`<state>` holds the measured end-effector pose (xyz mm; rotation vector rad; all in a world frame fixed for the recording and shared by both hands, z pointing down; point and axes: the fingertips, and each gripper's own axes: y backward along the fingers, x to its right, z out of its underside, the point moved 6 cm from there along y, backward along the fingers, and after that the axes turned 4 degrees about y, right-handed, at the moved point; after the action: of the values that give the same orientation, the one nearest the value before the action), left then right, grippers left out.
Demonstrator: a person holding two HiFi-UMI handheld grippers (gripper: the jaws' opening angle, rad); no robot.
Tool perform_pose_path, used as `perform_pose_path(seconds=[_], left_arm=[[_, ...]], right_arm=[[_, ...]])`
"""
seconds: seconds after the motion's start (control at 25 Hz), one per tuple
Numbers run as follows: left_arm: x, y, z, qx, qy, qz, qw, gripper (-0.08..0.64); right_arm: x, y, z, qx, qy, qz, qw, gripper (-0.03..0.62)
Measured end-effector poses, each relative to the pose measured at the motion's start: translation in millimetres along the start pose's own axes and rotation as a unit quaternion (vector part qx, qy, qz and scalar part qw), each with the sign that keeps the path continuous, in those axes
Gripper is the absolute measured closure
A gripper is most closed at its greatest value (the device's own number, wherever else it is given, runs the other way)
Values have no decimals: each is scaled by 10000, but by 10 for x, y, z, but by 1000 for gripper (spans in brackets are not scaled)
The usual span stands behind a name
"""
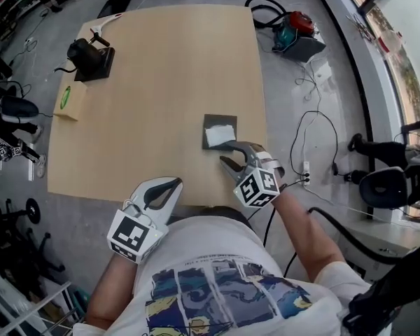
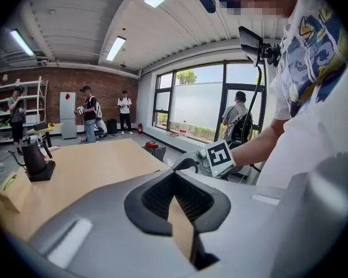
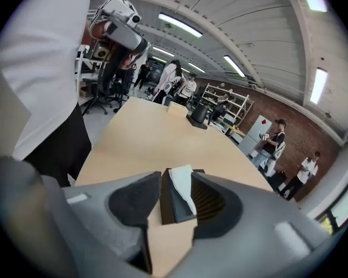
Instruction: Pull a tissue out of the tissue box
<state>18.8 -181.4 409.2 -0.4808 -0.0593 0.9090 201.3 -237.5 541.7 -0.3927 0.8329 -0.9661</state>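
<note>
Indoors, tissue box (image 1: 220, 121) on wooden table (image 1: 161, 82)

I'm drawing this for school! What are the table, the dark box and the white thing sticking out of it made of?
The table: looks like pale wood, smooth and matte, maybe only a wood-look coating. The tissue box: dark grey, dull, stiff-edged; cardboard or plastic, I can't tell. The tissue: thin, soft white paper, crumpled and floppy.
</note>
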Motion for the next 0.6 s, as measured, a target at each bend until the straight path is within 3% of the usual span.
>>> perform_pose_path(seconds=[0.24, 0.6], left_arm=[[-60, -9, 65, -62, 78, -246, 9996, 558], [-56, 63, 110, -149, 181, -457, 9987, 558]], right_arm=[[-24, -408, 12, -24, 551, -164, 9983, 422], [-93, -779, -29, -250, 780, 188, 9965, 413]])
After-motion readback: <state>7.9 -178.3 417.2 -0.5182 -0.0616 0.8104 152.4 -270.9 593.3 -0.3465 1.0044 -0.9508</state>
